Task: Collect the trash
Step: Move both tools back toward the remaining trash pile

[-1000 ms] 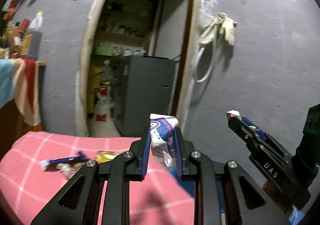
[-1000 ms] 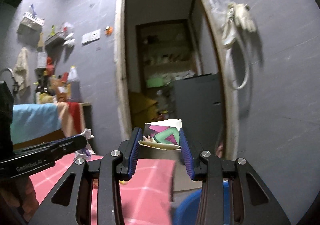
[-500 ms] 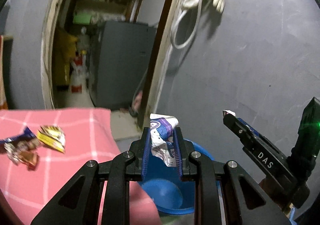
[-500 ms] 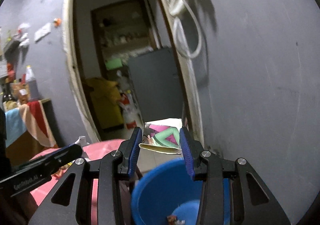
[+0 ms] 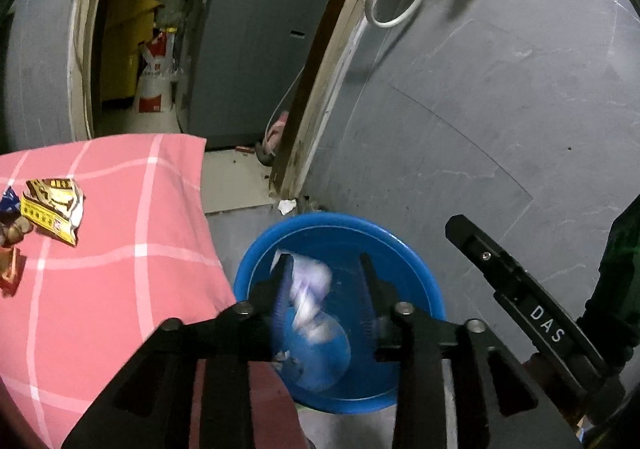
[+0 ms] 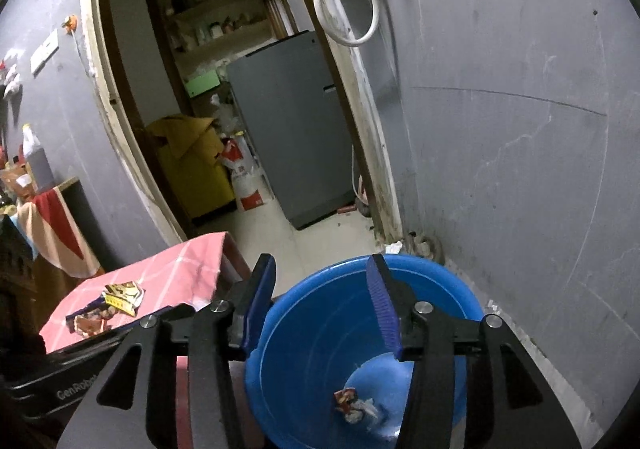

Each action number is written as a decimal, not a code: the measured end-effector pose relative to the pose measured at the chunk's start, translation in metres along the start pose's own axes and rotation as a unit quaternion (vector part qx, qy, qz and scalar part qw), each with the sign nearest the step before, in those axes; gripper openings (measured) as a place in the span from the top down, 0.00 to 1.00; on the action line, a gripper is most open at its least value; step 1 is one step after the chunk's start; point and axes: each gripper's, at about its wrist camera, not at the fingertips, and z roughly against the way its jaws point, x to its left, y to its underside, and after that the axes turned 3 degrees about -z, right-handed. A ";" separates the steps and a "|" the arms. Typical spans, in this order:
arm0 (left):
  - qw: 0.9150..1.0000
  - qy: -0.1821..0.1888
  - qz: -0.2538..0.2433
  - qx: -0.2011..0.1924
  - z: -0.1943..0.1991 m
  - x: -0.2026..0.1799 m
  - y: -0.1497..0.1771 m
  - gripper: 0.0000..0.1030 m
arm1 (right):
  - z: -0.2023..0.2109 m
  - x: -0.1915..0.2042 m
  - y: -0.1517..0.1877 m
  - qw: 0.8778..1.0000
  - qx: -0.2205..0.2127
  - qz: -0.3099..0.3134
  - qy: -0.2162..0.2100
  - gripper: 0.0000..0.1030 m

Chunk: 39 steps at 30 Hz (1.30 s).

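Both claws have just been opening over the round blue plastic basin (image 5: 420, 281): left claw (image 5: 324, 289) is shedding its blurred white-purple wrapper (image 5: 308, 289); right claw (image 6: 322, 297) is gaping empty. Advise keeping both centred above the rim until the wrapper is dropping clear.

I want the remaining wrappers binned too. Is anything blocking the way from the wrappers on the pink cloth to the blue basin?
Nothing visible does. The wrappers lie on the pink checked cloth, and the blue basin stands open-topped right beside the cloth's edge.

Right gripper (image 6: 322, 299), just opening, empty above blue basin (image 6: 440, 281).
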 end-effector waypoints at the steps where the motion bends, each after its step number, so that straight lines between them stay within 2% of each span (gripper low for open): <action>1: 1.000 0.001 0.002 -0.001 0.000 0.001 0.000 0.66 | -0.001 0.000 -0.001 1.000 0.000 -0.001 0.000 0.52; 8: 1.000 -0.006 0.008 -0.012 0.012 0.006 0.001 0.63 | 0.001 0.003 -0.004 1.000 -0.016 0.001 -0.005 0.49; 10: 0.999 -0.016 0.010 -0.034 0.024 0.010 0.001 0.54 | 0.003 0.005 -0.006 1.000 -0.025 0.002 -0.011 0.46; 12: 0.997 -0.032 0.009 -0.066 0.041 0.015 0.001 0.49 | 0.008 0.008 -0.006 0.999 -0.038 0.004 -0.020 0.37; 13: 0.996 -0.039 0.007 -0.080 0.049 0.017 0.001 0.45 | 0.010 0.010 -0.007 0.999 -0.045 0.005 -0.025 0.29; 15: 0.993 -0.054 0.007 -0.106 0.065 0.023 0.001 0.37 | 0.015 0.015 -0.007 0.997 -0.061 0.009 -0.037 0.26; 17: 0.989 -0.066 0.009 -0.136 0.083 0.030 0.001 0.25 | 0.019 0.022 -0.009 0.996 -0.072 0.014 -0.047 0.23; 19: 0.981 -0.082 0.014 -0.174 0.105 0.038 0.003 0.08 | 0.023 0.031 -0.008 0.994 -0.088 0.021 -0.061 0.17; 21: 0.974 -0.095 0.017 -0.207 0.121 0.044 0.004 0.02 | 0.028 0.040 -0.007 0.991 -0.105 0.028 -0.080 0.11; 23: 0.965 -0.110 0.010 -0.236 0.140 0.052 0.007 0.02 | 0.034 0.050 -0.005 0.987 -0.122 0.036 -0.099 0.00; 27: 0.957 -0.147 -0.018 -0.250 0.165 0.060 0.015 0.02 | 0.043 0.067 -0.004 0.976 -0.155 0.041 -0.147 0.00; 31: 0.944 -0.179 -0.037 -0.274 0.187 0.070 0.028 0.02 | 0.050 0.086 -0.001 0.964 -0.181 0.042 -0.190 0.00; 34: 0.936 -0.197 -0.043 -0.289 0.202 0.080 0.038 0.02 | 0.052 0.102 0.003 0.958 -0.194 0.058 -0.203 0.00; 39: 0.928 -0.217 -0.029 -0.301 0.224 0.105 0.049 0.02 | 0.057 0.130 0.015 0.948 -0.208 0.100 -0.219 0.00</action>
